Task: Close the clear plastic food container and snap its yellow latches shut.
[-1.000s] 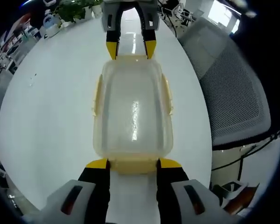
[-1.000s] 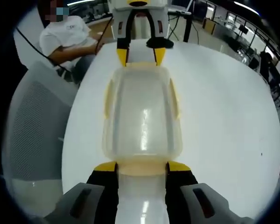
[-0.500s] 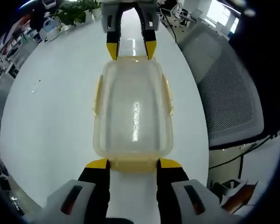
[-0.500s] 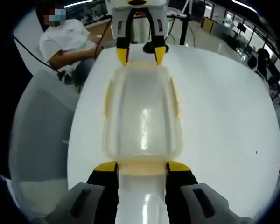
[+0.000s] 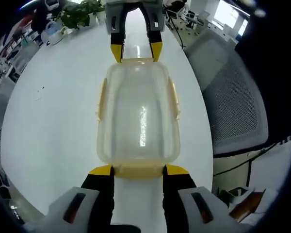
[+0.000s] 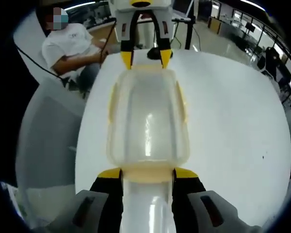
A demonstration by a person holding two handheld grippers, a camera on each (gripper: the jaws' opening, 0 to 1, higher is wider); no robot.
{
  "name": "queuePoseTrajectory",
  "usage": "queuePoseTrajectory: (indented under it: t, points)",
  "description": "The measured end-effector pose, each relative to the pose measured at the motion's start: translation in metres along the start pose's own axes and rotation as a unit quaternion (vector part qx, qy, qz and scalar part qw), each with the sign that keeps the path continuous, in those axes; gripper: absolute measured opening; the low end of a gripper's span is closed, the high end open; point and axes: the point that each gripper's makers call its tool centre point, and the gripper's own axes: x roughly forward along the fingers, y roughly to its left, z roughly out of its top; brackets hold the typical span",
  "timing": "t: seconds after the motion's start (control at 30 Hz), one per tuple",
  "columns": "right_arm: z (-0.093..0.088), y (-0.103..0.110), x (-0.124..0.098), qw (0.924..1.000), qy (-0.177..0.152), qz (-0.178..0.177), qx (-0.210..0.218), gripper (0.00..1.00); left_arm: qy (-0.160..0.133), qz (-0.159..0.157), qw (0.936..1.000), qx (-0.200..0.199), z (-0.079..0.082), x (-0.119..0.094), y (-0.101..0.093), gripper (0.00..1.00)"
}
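Container: a clear plastic food container (image 5: 138, 116) with its lid on lies lengthwise on a white desk (image 5: 53, 111), held between two handheld grippers, one at each short end.
Left gripper: the left gripper (image 5: 137, 170) has its yellow-tipped fingers (image 5: 101, 170) spread on either side of the near end latch, tips at the container's rim.
Right gripper: the right gripper (image 6: 148, 173) stands the same way at the opposite end, fingers (image 6: 185, 173) spread wide about that end's latch; in the left gripper view it appears beyond the far end of the box.
Latches: pale yellow latches (image 5: 174, 99) run along both long sides and lie close against the walls; whether they are fully snapped cannot be told through the lens curve.
Surroundings: a grey mesh chair (image 5: 233, 97) stands beside the desk, potted plants (image 5: 77, 12) at its far edge; a seated person in a white shirt (image 6: 70, 41) is behind the desk in the right gripper view.
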Motion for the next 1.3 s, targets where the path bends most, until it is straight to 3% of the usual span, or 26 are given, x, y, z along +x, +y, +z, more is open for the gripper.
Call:
queuePoseTrajectory:
  t: [0.3,1.3]
  points:
    - [-0.005,0.003,-0.005,1.0,0.004,0.002,-0.004,0.37,0.004,0.001,1.0,0.001,0.006,0.0,-0.002,0.37]
    - [-0.059,0.009,-0.028,0.9996,0.027,-0.001,0.006,0.37,-0.01,-0.001,0.9999,0.002,0.061,0.021,-0.007,0.37]
